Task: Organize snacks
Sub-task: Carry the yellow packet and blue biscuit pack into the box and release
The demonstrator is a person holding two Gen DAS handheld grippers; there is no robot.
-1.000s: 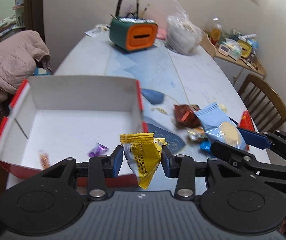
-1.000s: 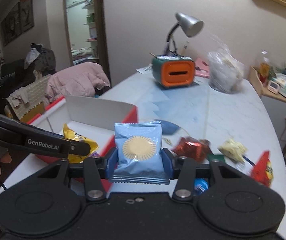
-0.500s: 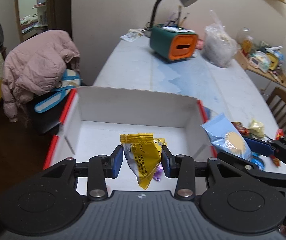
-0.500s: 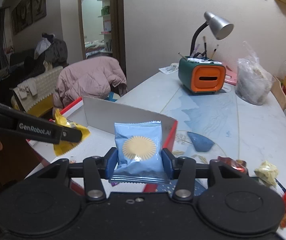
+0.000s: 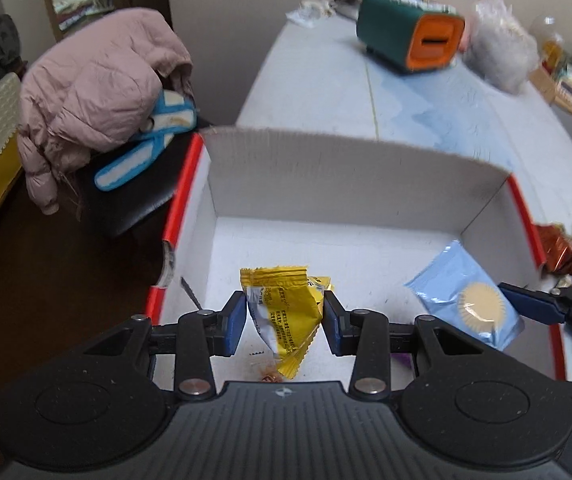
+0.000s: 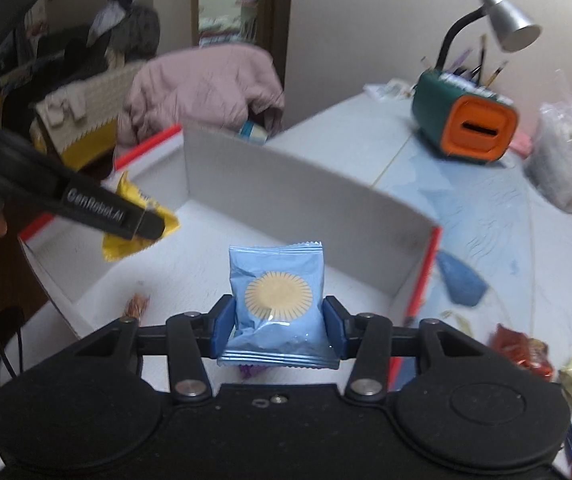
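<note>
My left gripper (image 5: 284, 314) pinches the yellow packet (image 5: 282, 312), my right gripper (image 6: 278, 326) the blue packet (image 6: 276, 300), both over the white box (image 5: 350, 168). Only the right view shows the lamp (image 6: 506, 24); loose snacks (image 6: 522, 354) lie on the bench beyond the box's red edge, its floor mostly bare

We see the box (image 5: 326, 172) at the table's (image 5: 466, 120) near-left corner. L gripper (image 5: 284, 316) holds a packet (image 5: 282, 312) over its floor; R gripper (image 6: 278, 326), w/ another packet (image 6: 276, 292), is to its right, also over the box. Loose snacks (image 6: 522, 354) lie right of the box; organizer (image 6: 466, 124) and bag (image 6: 562, 152) stand behind.
</note>
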